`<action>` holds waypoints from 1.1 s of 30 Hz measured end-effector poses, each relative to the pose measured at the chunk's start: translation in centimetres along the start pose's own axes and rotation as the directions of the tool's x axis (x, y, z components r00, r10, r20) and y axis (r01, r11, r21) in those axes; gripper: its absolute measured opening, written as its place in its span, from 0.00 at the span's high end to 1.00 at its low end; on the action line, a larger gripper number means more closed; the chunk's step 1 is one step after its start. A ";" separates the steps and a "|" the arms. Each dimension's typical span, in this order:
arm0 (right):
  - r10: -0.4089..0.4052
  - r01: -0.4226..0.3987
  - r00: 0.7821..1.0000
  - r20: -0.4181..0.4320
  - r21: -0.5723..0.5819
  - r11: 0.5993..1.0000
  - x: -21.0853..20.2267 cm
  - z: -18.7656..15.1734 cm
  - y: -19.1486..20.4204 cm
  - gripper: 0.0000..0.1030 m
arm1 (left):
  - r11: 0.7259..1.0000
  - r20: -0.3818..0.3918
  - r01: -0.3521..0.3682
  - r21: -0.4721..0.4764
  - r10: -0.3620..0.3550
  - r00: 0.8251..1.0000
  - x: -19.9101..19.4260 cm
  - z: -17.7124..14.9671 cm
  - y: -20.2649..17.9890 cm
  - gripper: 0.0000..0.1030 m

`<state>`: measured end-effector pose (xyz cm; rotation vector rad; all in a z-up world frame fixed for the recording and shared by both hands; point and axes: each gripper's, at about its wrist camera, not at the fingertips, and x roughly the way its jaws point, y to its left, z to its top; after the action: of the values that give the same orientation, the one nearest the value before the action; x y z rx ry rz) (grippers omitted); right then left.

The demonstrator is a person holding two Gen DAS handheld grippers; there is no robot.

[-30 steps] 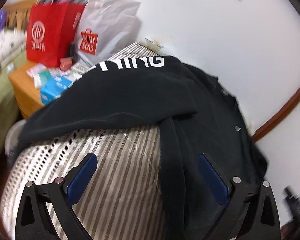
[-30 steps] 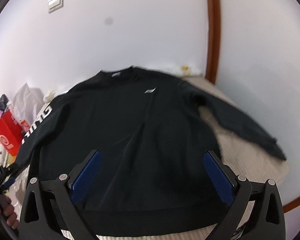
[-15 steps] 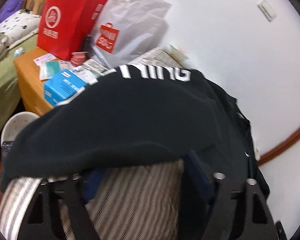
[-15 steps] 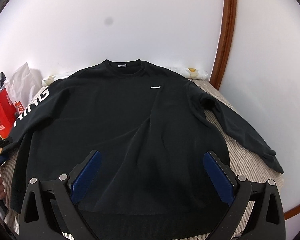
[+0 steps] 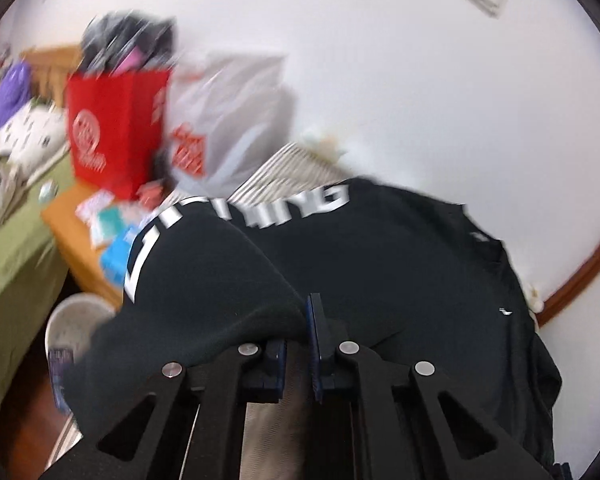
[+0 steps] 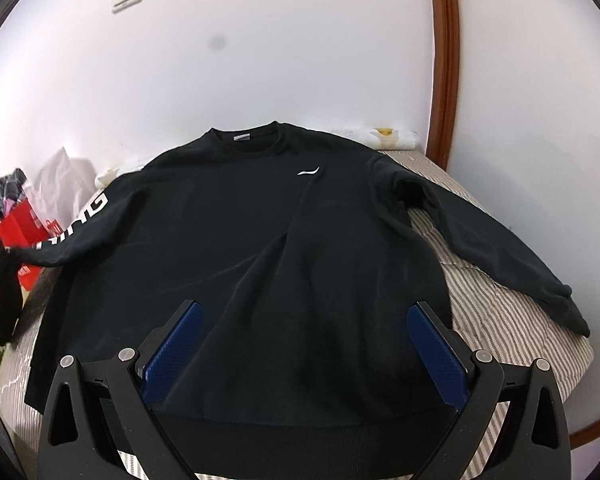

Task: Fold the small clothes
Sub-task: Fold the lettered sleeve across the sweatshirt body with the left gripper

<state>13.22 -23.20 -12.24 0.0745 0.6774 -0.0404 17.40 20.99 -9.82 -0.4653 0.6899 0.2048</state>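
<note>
We see a matt black cloth sweatshirt (image 6: 260, 240) on ribbed striped fabric bedding (image 6: 492, 312); a glossy red paper bag (image 5: 112, 128); a polished brown wooden trim (image 6: 446, 60).

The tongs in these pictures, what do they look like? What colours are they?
Both look alike. The right tongs have black frames with triangle-shaped holes, round silver bolts, and two flat blue pads with a fine bumpy texture. The left tongs have the same black frame, silver bolts and blue pads. No cables or writing show on them.

Soft, even daylight is seen throughout; the left wrist view is motion-blurred, the right sharp, edges fisheye-bent and vignetted
</note>
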 end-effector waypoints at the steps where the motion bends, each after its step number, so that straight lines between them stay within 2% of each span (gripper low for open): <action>1: 0.000 0.000 1.000 0.004 0.005 1.000 0.1 0.1 -0.5 0.02 | 0.999 0.014 0.011 0.034 -0.011 1.000 -0.3 0.5 -1.8 0.91; 5: 0.029 -0.029 1.000 0.004 0.010 1.000 0.8 1.3 -2.7 0.02 | 0.990 0.031 0.058 0.130 -0.062 0.998 -0.2 1.4 -7.6 0.91; 9: -0.021 0.022 0.999 0.044 -0.017 1.000 0.9 2.9 -4.8 0.02 | 0.968 0.014 0.116 0.221 -0.122 0.992 0.8 1.1 -13.9 0.91; 11: -0.053 0.054 0.997 0.060 -0.017 0.998 1.1 3.5 -6.4 0.02 | 0.955 0.014 0.123 0.270 -0.132 0.991 1.4 0.5 -17.2 0.91; 16: -0.103 0.102 0.995 0.014 0.065 0.993 2.0 3.2 -11.1 0.02 | 0.899 -0.019 0.160 0.408 -0.166 0.986 3.5 -2.1 -24.4 0.91; 20: -0.128 0.130 0.991 -0.028 0.109 0.985 2.2 1.7 -13.8 0.02 | 0.872 -0.074 0.164 0.462 -0.146 0.987 6.2 -4.0 -28.5 0.91; 24: -0.166 0.169 0.985 -0.038 0.102 0.980 2.1 0.2 -14.6 0.02 | 0.869 -0.119 0.167 0.465 -0.126 0.985 8.6 -5.6 -30.7 0.91; 27: -0.157 0.163 0.985 -0.073 0.086 0.983 2.5 -0.3 -14.4 0.02 | 0.874 -0.189 0.210 0.438 -0.139 0.972 10.2 -6.7 -30.9 0.90; 28: -0.158 0.164 0.984 -0.079 0.075 0.984 2.7 -0.2 -14.2 0.02 | 0.873 -0.214 0.232 0.429 -0.151 0.965 10.4 -7.1 -31.1 0.86; 30: -0.174 0.177 0.982 -0.080 0.043 0.983 2.8 0.0 -13.6 0.02 | 0.867 -0.260 0.267 0.420 -0.167 0.951 10.4 -7.5 -30.8 0.53; 31: -0.179 0.182 0.981 -0.072 0.026 0.983 2.8 0.3 -13.0 0.02 | 0.861 -0.267 0.283 0.422 -0.181 0.947 9.9 -7.7 -30.5 0.43; 33: -0.174 0.174 0.983 -0.056 0.011 0.985 2.8 1.2 -11.9 0.02 | 0.845 -0.240 0.299 0.444 -0.209 0.948 8.3 -7.8 -29.8 0.41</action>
<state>15.37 -35.23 -13.75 0.0313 0.7371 -0.2126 29.15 -8.66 -10.22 -0.0961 0.8205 -0.2652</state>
